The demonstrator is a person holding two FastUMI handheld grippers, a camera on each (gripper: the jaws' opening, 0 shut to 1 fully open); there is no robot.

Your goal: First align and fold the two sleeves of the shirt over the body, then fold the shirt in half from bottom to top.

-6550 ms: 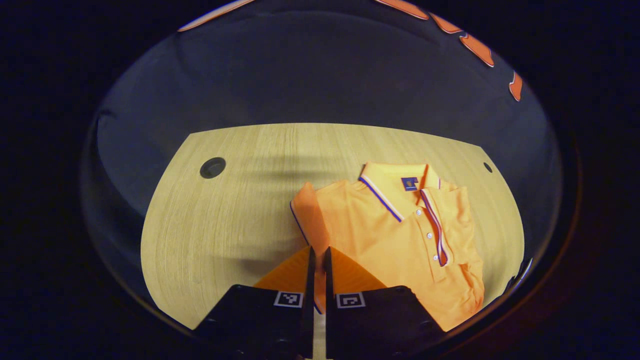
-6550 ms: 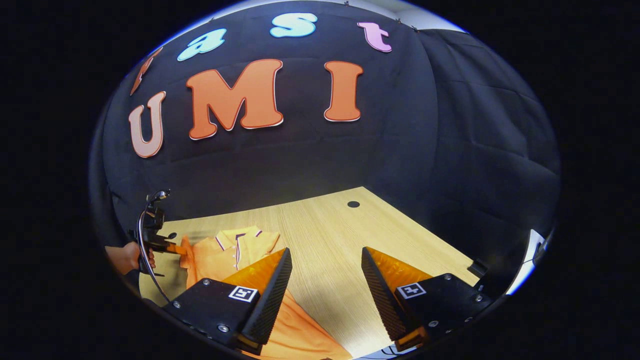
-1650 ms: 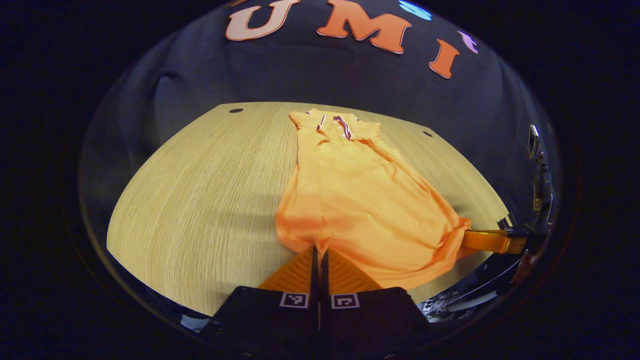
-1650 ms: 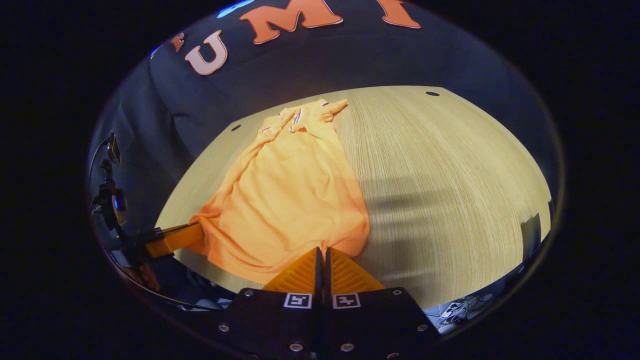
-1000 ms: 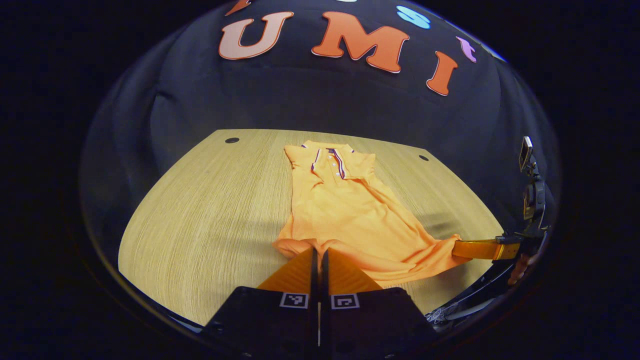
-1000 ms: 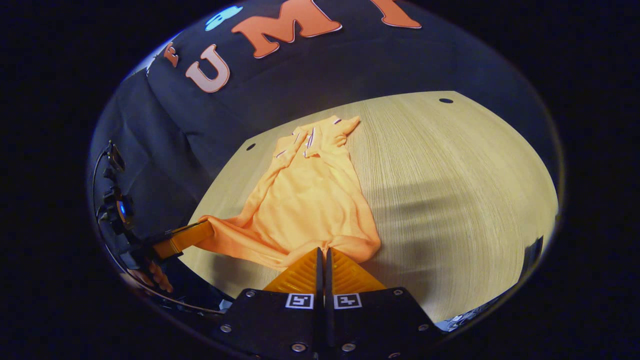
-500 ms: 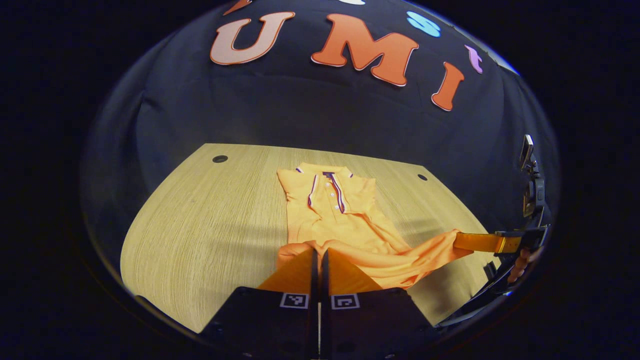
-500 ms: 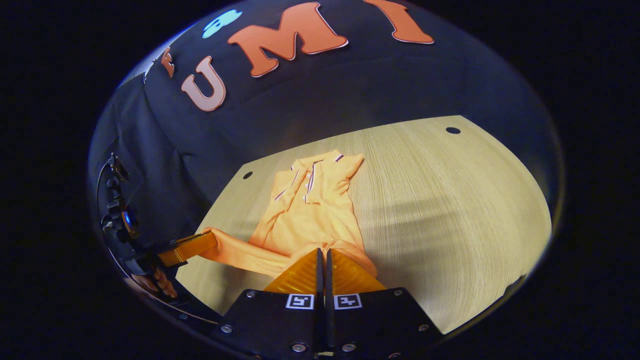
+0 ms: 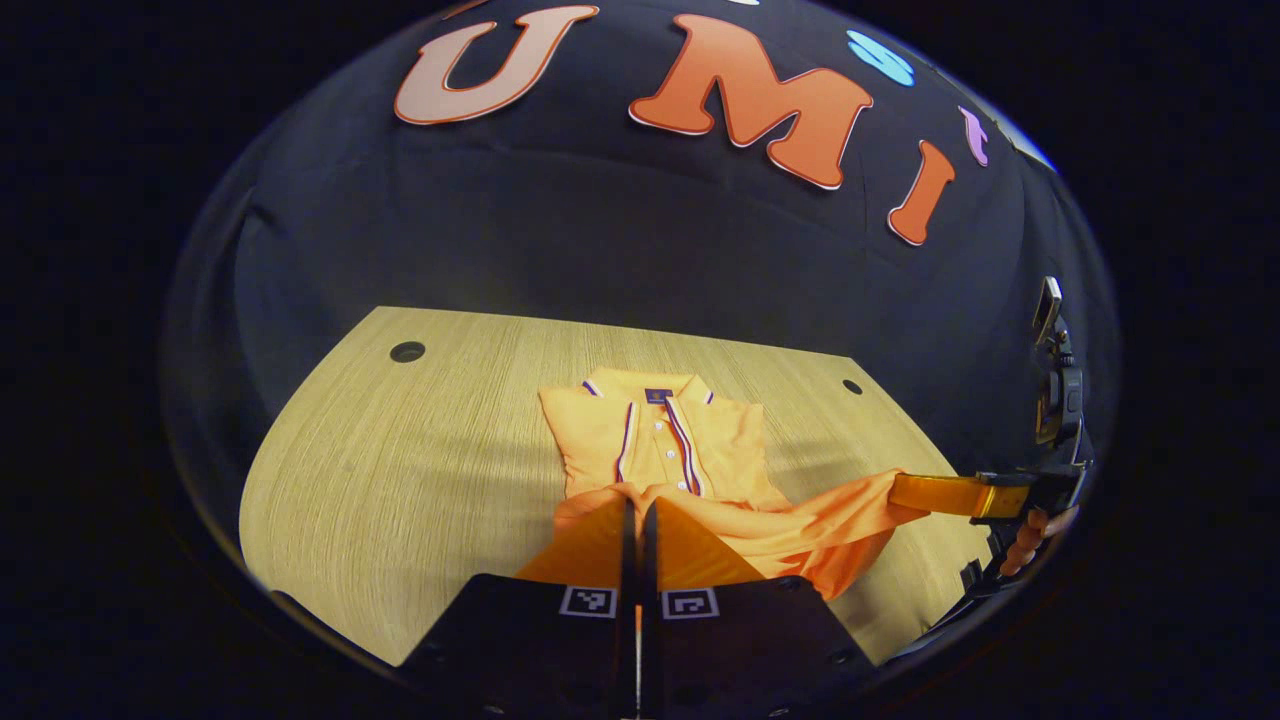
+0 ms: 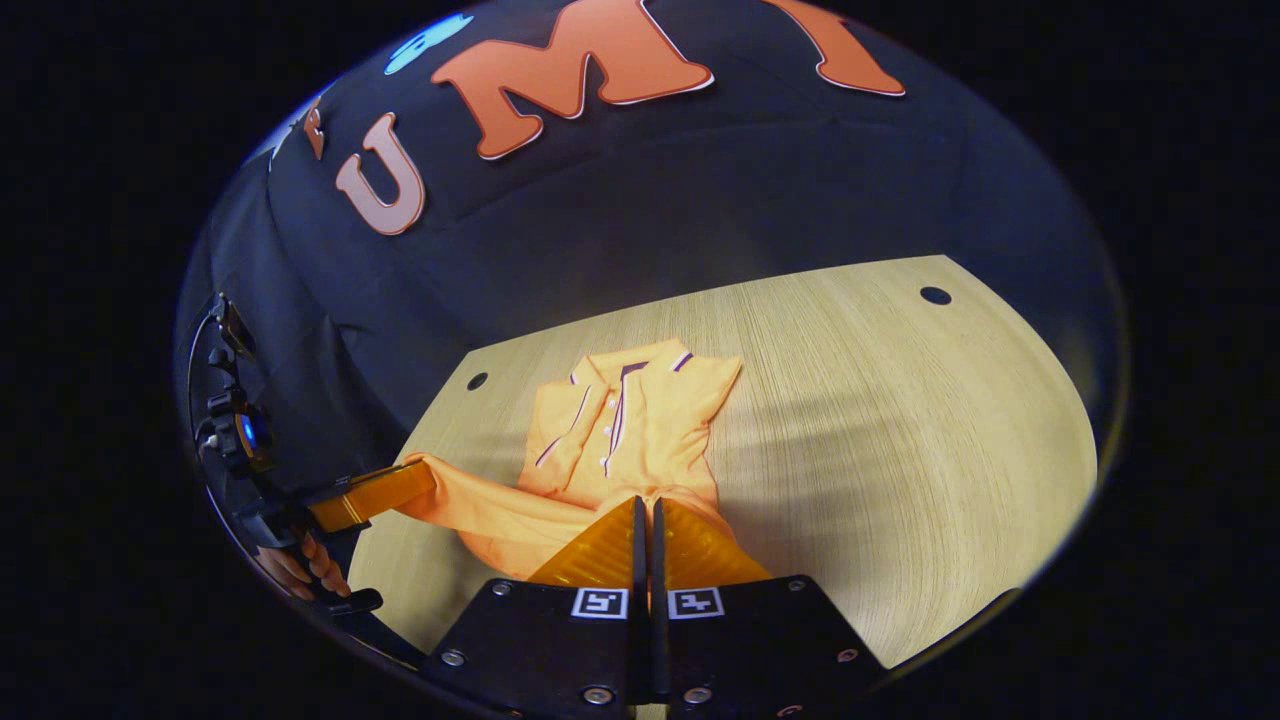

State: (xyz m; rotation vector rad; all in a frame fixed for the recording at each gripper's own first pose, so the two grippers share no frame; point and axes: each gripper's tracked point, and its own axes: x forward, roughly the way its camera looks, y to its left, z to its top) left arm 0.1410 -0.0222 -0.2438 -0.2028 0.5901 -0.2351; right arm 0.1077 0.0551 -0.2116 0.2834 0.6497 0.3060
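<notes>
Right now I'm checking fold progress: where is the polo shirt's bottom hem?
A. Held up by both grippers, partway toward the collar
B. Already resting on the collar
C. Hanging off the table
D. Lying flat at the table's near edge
A: the left gripper and the right gripper each pinch a corner of the hem, raised over the orange polo shirt, with the collar uncovered.
</notes>
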